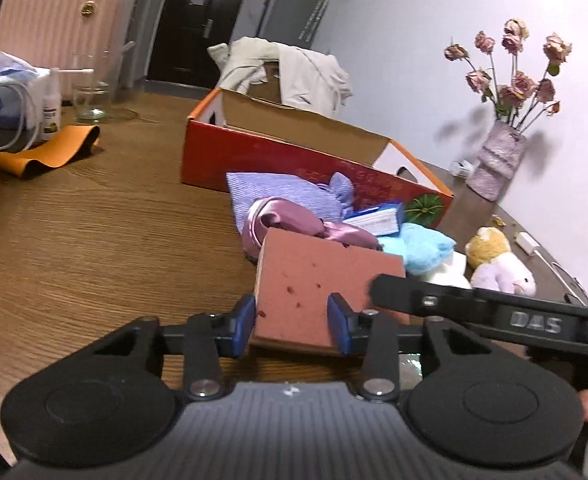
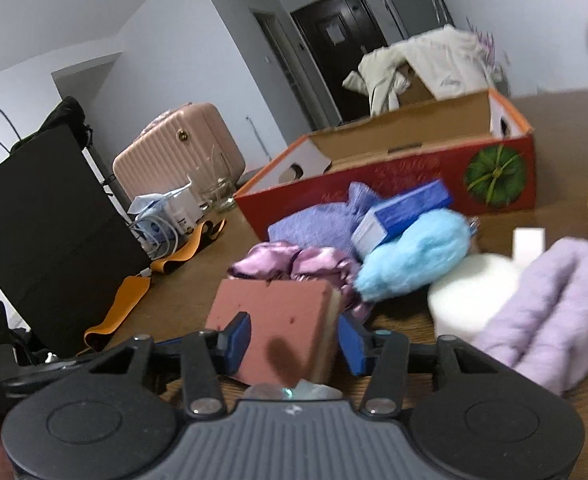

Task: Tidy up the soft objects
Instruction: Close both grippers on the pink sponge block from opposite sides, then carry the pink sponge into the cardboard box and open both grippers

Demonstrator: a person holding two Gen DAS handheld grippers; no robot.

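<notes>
The pink sponge (image 1: 318, 280) is pinched by both the left hand-held gripper (image 1: 292, 322) and the right hand-held gripper (image 2: 294, 338) (pick-up step); a lift toward the red box (image 1: 294, 160) is judged next.

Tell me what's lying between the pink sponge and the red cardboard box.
A shiny mauve satin cloth, then a folded lavender knit against the red cardboard box, behind the pink sponge. Both wrist views show it.

Sponge (image 1: 318, 280) on table (image 1: 94, 232), before soft toys (image 1: 426, 248); box (image 1: 294, 156) behind them.
</notes>
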